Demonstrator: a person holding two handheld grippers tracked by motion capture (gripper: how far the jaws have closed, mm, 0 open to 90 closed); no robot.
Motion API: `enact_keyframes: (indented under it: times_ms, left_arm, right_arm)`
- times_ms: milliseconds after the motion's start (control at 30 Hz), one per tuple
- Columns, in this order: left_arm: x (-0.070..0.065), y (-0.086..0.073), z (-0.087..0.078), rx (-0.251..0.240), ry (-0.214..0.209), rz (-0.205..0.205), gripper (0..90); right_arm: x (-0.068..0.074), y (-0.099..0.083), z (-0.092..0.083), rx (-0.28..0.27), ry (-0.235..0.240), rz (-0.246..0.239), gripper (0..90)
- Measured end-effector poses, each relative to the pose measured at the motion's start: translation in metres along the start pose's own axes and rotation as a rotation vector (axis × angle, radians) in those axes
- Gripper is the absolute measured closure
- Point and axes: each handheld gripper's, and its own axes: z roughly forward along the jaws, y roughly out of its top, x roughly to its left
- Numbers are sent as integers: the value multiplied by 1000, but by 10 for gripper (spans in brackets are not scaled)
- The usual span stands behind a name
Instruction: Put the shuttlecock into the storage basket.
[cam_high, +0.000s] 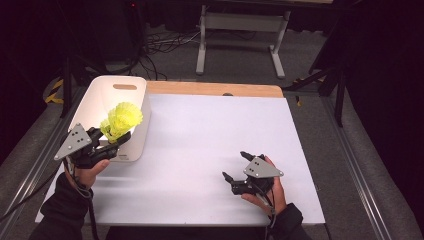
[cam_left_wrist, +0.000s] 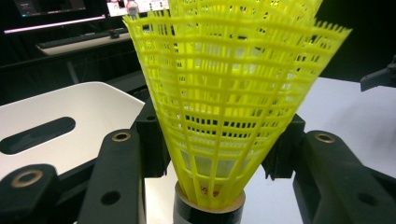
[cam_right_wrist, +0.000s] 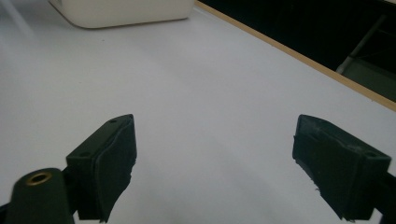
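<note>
While gripped, the yellow mesh shuttlecock (cam_left_wrist: 233, 93) flares conically over the smooth white bin (cam_high: 107, 92).

Yellow shuttlecock held at the bin's near edge, left of frame.

Shuttlecock (cam_high: 121, 119): bright yellow plastic mesh skirt flaring wide, dark band and pale cork at the narrow base with a small red mark; the left gripper view shows a second mesh skirt nested behind the first, so maybe two stacked, cannot tell for sure. In the high view it sits at centre-left, tilted, skirt pointing up and away, cork end down toward the near side. Skirt pinched low on both sides, just above the cork, clear of the table. It hangs over the near rim of the white bin (cam_high: 98, 89), an open-top rectangular tub with a slot handle in its far wall, standing at upper left.
</note>
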Motion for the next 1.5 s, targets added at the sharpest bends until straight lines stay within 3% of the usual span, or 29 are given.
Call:
enact_keyframes:
  times_ms: [167,767,1033,1500]
  left_arm:
    - [5,2,1,-19,33,-32,526]
    - [16,7,-1,27,86,-24,536]
    - [23,16,3,43,87,-20,538]
    - [37,25,9,79,80,-68,548]
  right_arm:
    - [0,0,1,3,0,0,146]
    - [2,-1,4,20,10,1,146]
    - [1,-2,4,23,15,1,146]
    - [3,-3,6,33,34,-1,146]
